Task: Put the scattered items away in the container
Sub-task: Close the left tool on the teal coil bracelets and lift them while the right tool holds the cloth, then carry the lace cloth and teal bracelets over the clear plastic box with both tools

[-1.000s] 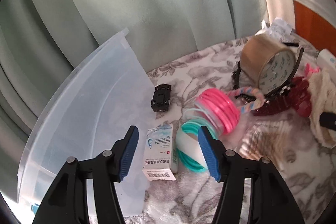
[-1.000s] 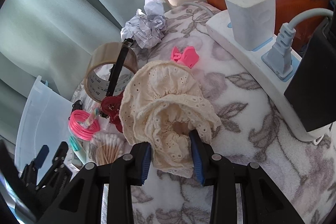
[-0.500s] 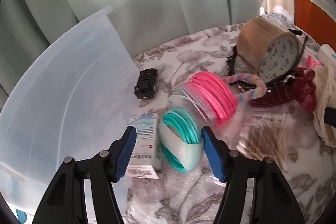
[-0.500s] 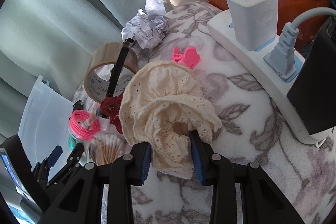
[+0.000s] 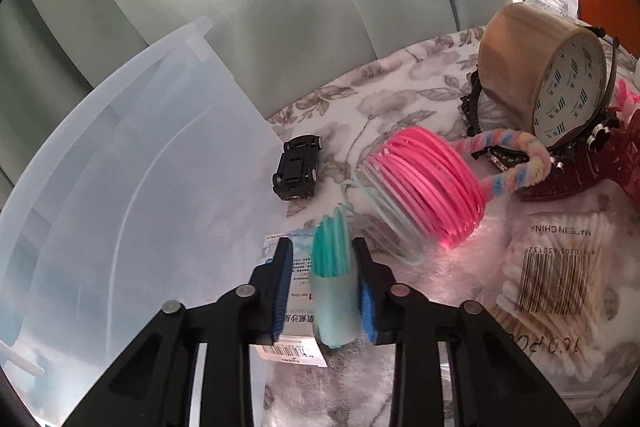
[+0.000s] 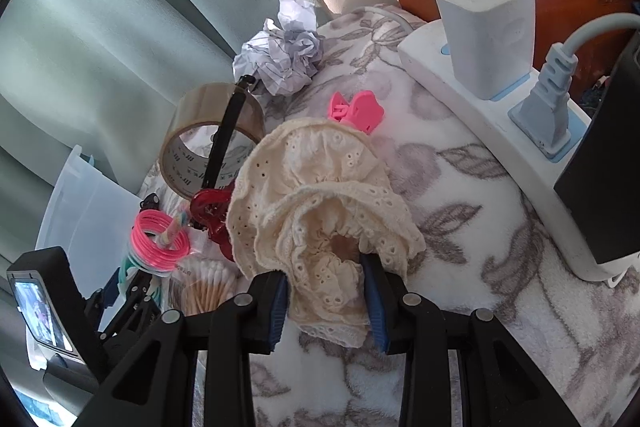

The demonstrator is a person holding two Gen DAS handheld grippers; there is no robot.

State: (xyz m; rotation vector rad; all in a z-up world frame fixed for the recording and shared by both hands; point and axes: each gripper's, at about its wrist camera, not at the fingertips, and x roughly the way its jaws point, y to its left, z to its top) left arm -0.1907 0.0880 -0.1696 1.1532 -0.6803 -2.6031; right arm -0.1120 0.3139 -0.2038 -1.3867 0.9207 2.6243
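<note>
Jaws of the left gripper had just squeezed shut on the teal ring bundle, wide apart a second ago. Right gripper kept pinching the cream lace cloth. Container sat left of the left gripper.

The blanket is white with grey leaves and flowers. On it lie a cream eyelet-lace cap, a bright pink hair clip, a dark red claw clip, a brown tape roll with green print on its white core, pink bangles, teal bangles, a black toy car, and a pastel-striped twisted ring. The container is translucent and bluish. Gripper pads are blue.
</note>
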